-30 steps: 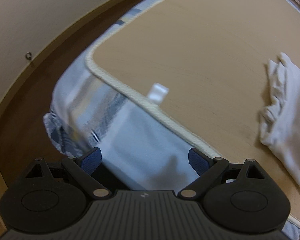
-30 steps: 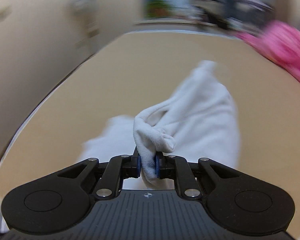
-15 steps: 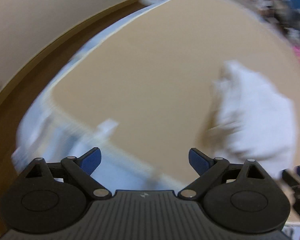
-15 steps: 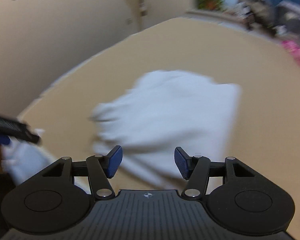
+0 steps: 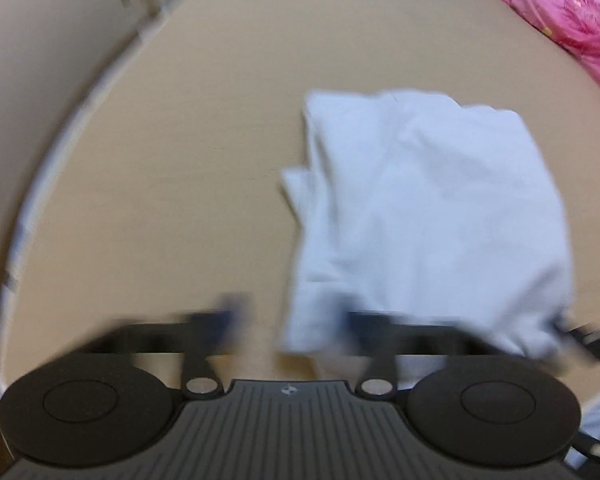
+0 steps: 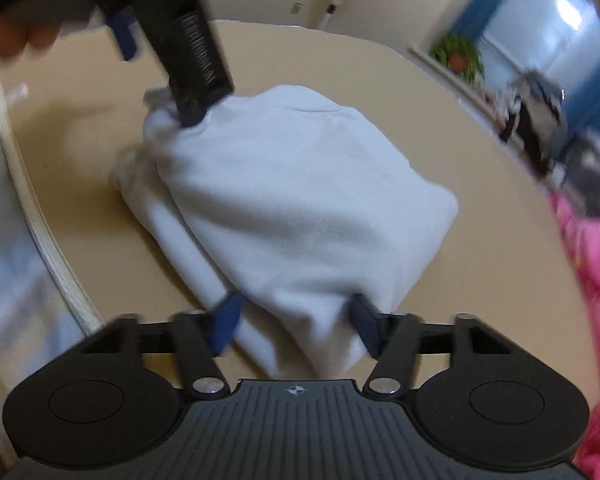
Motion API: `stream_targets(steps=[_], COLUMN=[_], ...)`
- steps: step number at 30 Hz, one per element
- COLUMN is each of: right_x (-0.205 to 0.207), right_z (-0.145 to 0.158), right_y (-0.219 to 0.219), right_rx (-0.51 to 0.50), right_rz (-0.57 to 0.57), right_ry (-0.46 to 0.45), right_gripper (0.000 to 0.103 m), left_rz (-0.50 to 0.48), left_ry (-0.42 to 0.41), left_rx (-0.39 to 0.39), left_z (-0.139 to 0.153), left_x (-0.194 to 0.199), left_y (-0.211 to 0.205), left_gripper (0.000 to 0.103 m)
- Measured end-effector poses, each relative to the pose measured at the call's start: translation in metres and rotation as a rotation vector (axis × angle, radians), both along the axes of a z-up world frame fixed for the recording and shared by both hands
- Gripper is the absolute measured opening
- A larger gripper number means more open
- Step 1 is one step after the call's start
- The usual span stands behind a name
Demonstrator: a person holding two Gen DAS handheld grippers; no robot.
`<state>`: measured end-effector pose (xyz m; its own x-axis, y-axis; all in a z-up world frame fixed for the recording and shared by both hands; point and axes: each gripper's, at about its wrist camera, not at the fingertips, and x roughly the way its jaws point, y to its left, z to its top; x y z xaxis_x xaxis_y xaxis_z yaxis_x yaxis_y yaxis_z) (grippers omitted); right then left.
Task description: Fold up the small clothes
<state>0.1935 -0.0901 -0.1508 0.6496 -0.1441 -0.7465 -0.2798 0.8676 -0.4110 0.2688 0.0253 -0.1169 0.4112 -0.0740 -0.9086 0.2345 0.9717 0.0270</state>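
A white folded garment (image 5: 428,208) lies on the tan bed surface (image 5: 180,140). It also shows in the right wrist view (image 6: 300,200). My left gripper (image 5: 292,320) is open, blurred by motion, with its jaws on either side of the garment's near left corner. My right gripper (image 6: 296,324) is open, its blue pads either side of the garment's near edge. The left gripper also shows from the side in the right wrist view (image 6: 180,100), touching the garment's far left corner.
A pink patterned blanket (image 5: 572,20) lies at the far right of the bed; it also shows in the right wrist view (image 6: 592,260). A white piped mattress edge (image 6: 40,220) runs along the left. A potted plant (image 6: 460,56) and a window stand beyond.
My right gripper has opened and let go of the garment, which now lies folded flat. My left gripper has swung from the bed's edge over to the garment's left corner.
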Motion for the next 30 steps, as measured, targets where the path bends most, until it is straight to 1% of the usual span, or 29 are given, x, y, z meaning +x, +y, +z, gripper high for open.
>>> stream_targets(steps=[1, 3, 4, 5, 7, 8, 9, 10, 12, 13, 14, 16, 18, 19, 20, 21, 22, 23, 25, 26, 27, 29, 30], right_x=[0.001, 0.000, -0.002, -0.006, -0.019, -0.025, -0.029, -0.030, -0.026, -0.023, -0.020, -0.015, -0.016, -0.018, -0.020, -0.023, -0.027, -0.031, -0.033, -0.030, -0.023, -0.003, 0.008], right_z=[0.006, 0.022, 0.030, 0.039, 0.054, 0.056, 0.054, 0.047, 0.027, 0.016, 0.007, 0.001, 0.006, 0.008, 0.011, 0.013, 0.018, 0.024, 0.039, 0.048, 0.056, 0.070, 0.075], right_y=[-0.007, -0.025, -0.033, -0.039, -0.050, -0.054, -0.057, -0.059, -0.059, -0.057, -0.055, -0.057, -0.062, -0.064, -0.067, -0.069, -0.071, -0.076, -0.091, -0.101, -0.114, -0.142, -0.155], right_rx=[0.032, 0.141, 0.183, 0.212, 0.252, 0.263, 0.267, 0.277, 0.312, 0.312, 0.302, 0.316, 0.339, 0.345, 0.350, 0.352, 0.356, 0.364, 0.436, 0.495, 0.557, 0.686, 0.734], right_rz=[-0.023, -0.071, -0.090, -0.101, -0.103, -0.097, -0.095, -0.094, -0.103, -0.115, -0.131, -0.165, -0.179, -0.174, -0.162, -0.149, -0.138, -0.139, -0.160, -0.185, -0.223, -0.317, -0.355], right_ry=[-0.006, -0.012, -0.018, -0.030, -0.052, -0.050, -0.038, -0.015, 0.053, 0.075, 0.086, 0.101, 0.111, 0.129, 0.160, 0.187, 0.199, 0.197, 0.175, 0.164, 0.151, 0.110, 0.090], right_gripper=[0.004, 0.003, 0.003, 0.003, 0.003, 0.003, 0.003, 0.003, 0.003, 0.003, 0.004, 0.004, 0.004, 0.005, 0.013, 0.018, 0.034, 0.054, 0.068, 0.074, 0.076, 0.083, 0.083], left_rz=[0.022, 0.017, 0.017, 0.019, 0.022, 0.031, 0.038, 0.049, 0.092, 0.109, 0.128, 0.164, 0.209, 0.238, 0.267, 0.286, 0.304, 0.323, 0.347, 0.352, 0.356, 0.361, 0.360], left_ry=[0.017, -0.026, -0.030, -0.033, -0.069, -0.067, -0.052, -0.023, 0.052, 0.078, 0.094, 0.069, 0.032, 0.012, -0.001, 0.003, 0.002, -0.018, -0.048, -0.051, -0.052, -0.032, -0.013], left_rx=[-0.014, -0.015, -0.029, -0.059, -0.132, -0.150, -0.160, -0.141, -0.083, -0.051, -0.039, -0.068, -0.064, -0.055, -0.047, -0.048, -0.082, -0.153, -0.274, -0.320, -0.357, -0.416, -0.440], left_z=[0.003, 0.014, 0.021, 0.029, 0.044, 0.044, 0.037, 0.022, -0.014, -0.030, -0.039, -0.035, -0.028, -0.027, -0.026, -0.025, -0.022, -0.018, -0.010, -0.007, -0.006, -0.009, -0.009], left_x=[0.000, -0.010, -0.016, -0.024, -0.043, -0.047, -0.048, -0.047, -0.038, -0.033, -0.030, -0.031, -0.036, -0.041, -0.046, -0.052, -0.060, -0.071, -0.089, -0.095, -0.095, -0.095, -0.091], left_y=[0.001, 0.001, 0.004, 0.008, 0.022, 0.027, 0.032, 0.035, 0.037, 0.037, 0.039, 0.047, 0.060, 0.067, 0.074, 0.081, 0.089, 0.096, 0.100, 0.096, 0.089, 0.075, 0.068], left_gripper=[0.007, 0.006, 0.006, 0.006, 0.006, 0.006, 0.007, 0.007, 0.008, 0.008, 0.015, 0.028, 0.066, 0.071, 0.071, 0.071, 0.070, 0.071, 0.075, 0.085, 0.091, 0.092, 0.092])
